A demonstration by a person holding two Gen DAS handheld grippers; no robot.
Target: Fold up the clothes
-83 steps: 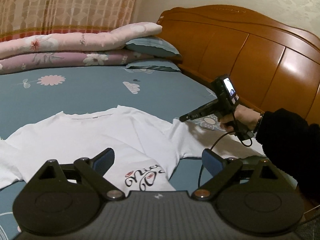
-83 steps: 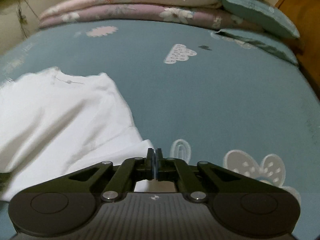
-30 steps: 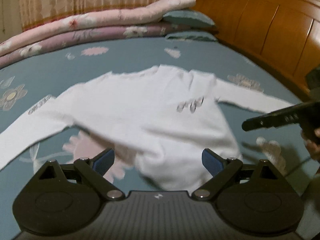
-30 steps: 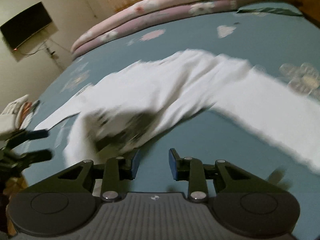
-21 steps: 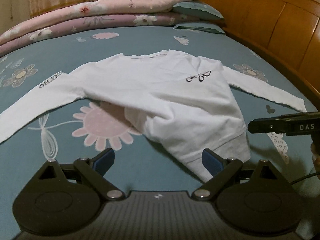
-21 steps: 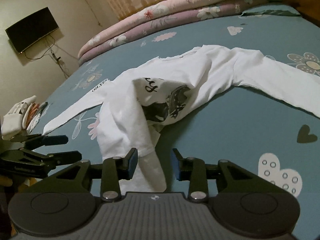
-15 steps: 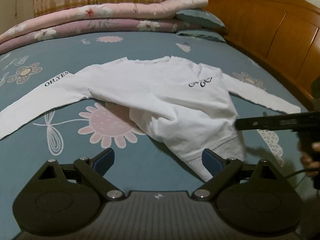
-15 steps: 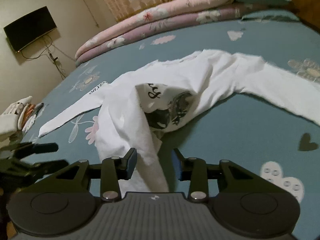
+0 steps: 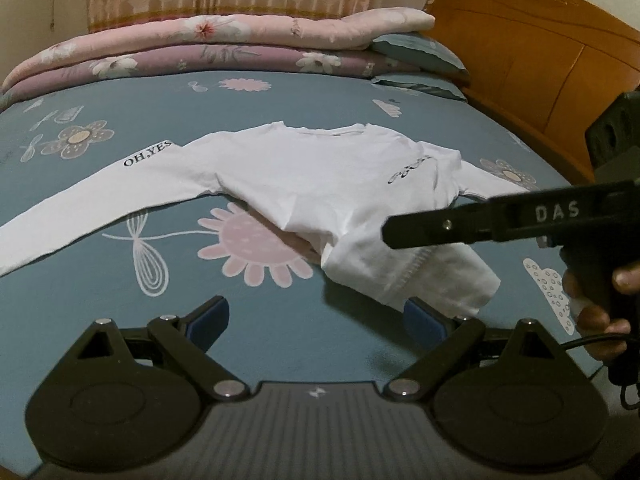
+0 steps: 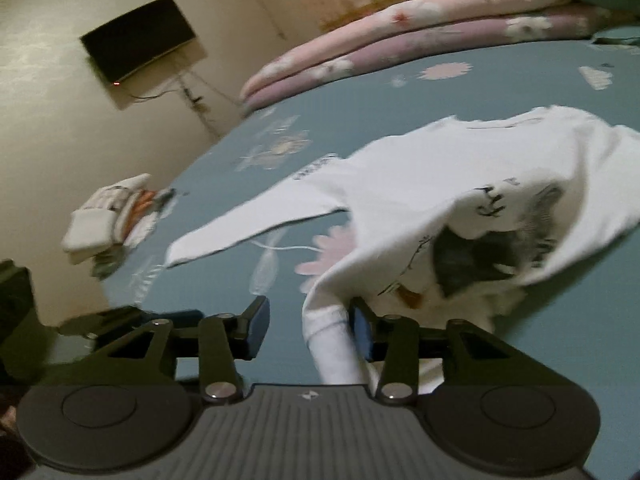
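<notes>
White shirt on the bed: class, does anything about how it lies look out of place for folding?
Yes. The white shirt is not flat: its lower body is bunched and flipped over toward the near right, showing the dark print, while one sleeve lies stretched out.

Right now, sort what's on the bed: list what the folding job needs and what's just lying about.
For the job:
white shirt
left hand-held gripper
right hand-held gripper

Lying about:
stacked quilts
pillows
folded pile at the bed's edge
</notes>
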